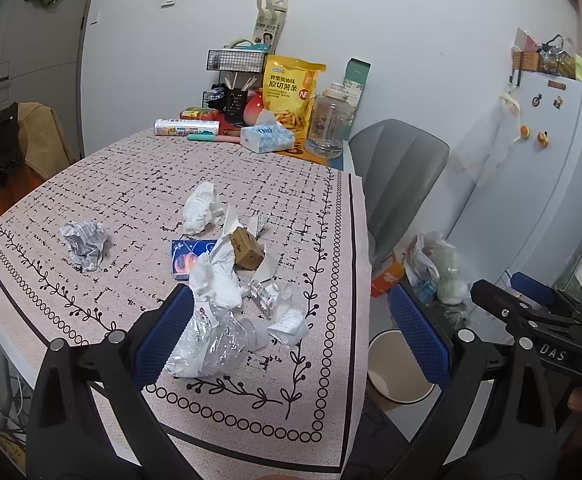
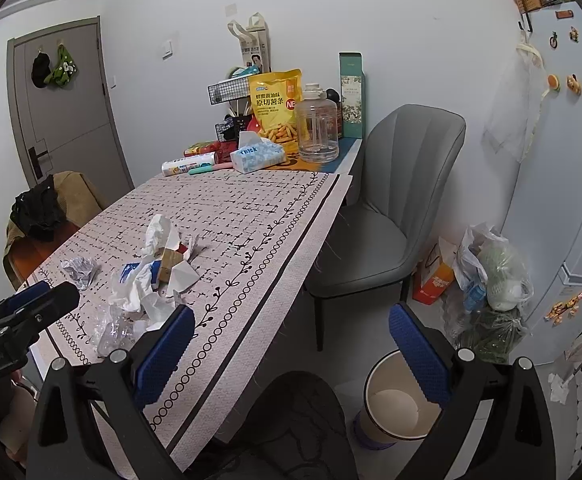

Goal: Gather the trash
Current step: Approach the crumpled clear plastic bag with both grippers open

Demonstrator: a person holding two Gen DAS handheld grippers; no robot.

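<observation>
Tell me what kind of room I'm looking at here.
Most likely the dining corner of a small home. A table with a patterned cloth stands against the wall with a grey chair beside it, a fridge covered in magnets stands close by, and snacks such as a yellow chip bag sit on the table.

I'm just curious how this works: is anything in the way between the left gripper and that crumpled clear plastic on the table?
Nothing visible. The left gripper hangs open above the near table edge, and the crumpled clear plastic lies just ahead beside its left finger, with only patterned tablecloth around it.
</observation>
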